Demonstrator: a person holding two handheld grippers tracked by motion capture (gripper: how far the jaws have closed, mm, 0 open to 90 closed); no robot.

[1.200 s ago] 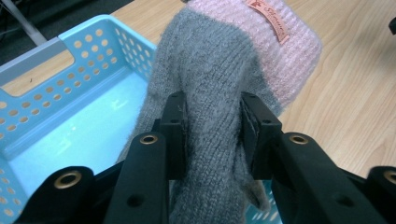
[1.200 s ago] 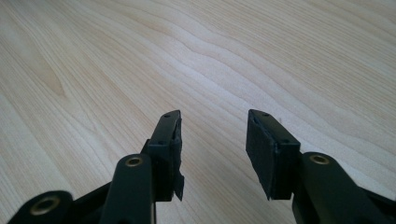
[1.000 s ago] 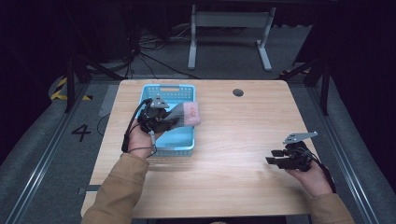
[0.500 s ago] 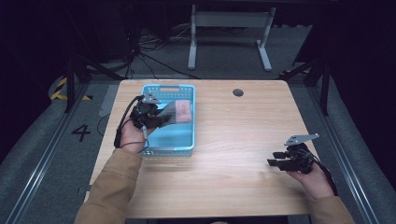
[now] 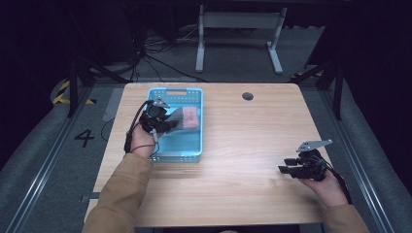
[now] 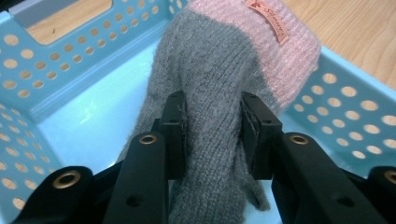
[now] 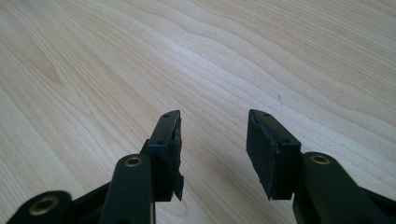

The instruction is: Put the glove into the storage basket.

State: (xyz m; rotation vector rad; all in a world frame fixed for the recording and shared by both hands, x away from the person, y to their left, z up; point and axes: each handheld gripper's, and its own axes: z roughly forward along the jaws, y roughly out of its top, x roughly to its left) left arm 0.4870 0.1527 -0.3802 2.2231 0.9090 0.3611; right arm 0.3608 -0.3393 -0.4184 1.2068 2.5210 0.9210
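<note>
A knitted mitten, grey with a pink cuff (image 5: 186, 118) (image 6: 219, 70), hangs over the inside of the light-blue perforated basket (image 5: 192, 151) (image 6: 56, 70) at the table's left. My left gripper (image 5: 167, 122) (image 6: 212, 135) is shut on the mitten's grey part, both pads pressing into the wool. The pink cuff with its small label points away from the jaws toward the basket's far wall. At the table's right front, my right gripper (image 5: 286, 170) (image 7: 212, 140) stands open just above bare wood, with nothing between its fingers.
The wooden table (image 5: 243, 145) has a round cable hole (image 5: 248, 96) near its far edge. A grey desk frame (image 5: 238, 34) and cables lie on the floor beyond. Yellow-black tape (image 5: 65, 92) marks the floor at left.
My left gripper has carried the mitten leftward and down into the basket. The right gripper has stayed put.
</note>
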